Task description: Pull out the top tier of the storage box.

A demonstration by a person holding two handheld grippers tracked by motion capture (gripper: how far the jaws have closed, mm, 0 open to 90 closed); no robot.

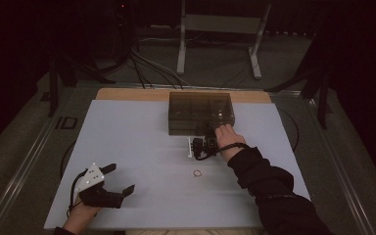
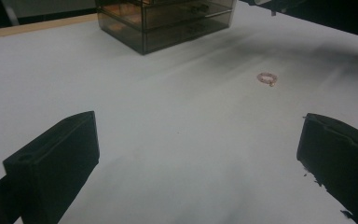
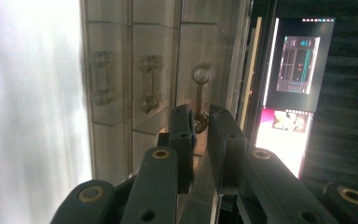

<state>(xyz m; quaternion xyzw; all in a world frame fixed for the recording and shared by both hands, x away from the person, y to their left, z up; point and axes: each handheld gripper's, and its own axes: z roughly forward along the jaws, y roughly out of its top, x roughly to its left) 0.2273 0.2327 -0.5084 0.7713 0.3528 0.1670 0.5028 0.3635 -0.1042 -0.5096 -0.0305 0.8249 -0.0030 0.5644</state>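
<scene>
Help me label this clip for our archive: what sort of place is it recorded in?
Probably a lab or recording workspace rather than a home. A white table stands in a dark room, loose cables run over the floor behind it beside a metal stand, and a lit computer screen glows nearby.

Dim room, grey floor, cables

You see a dim room in the high view, its edges falling into black, with the pale worktop the one lit area. Soft shadows streak it in the left gripper view. A bright screen glares in the right gripper view; the near tongs blur.
</scene>
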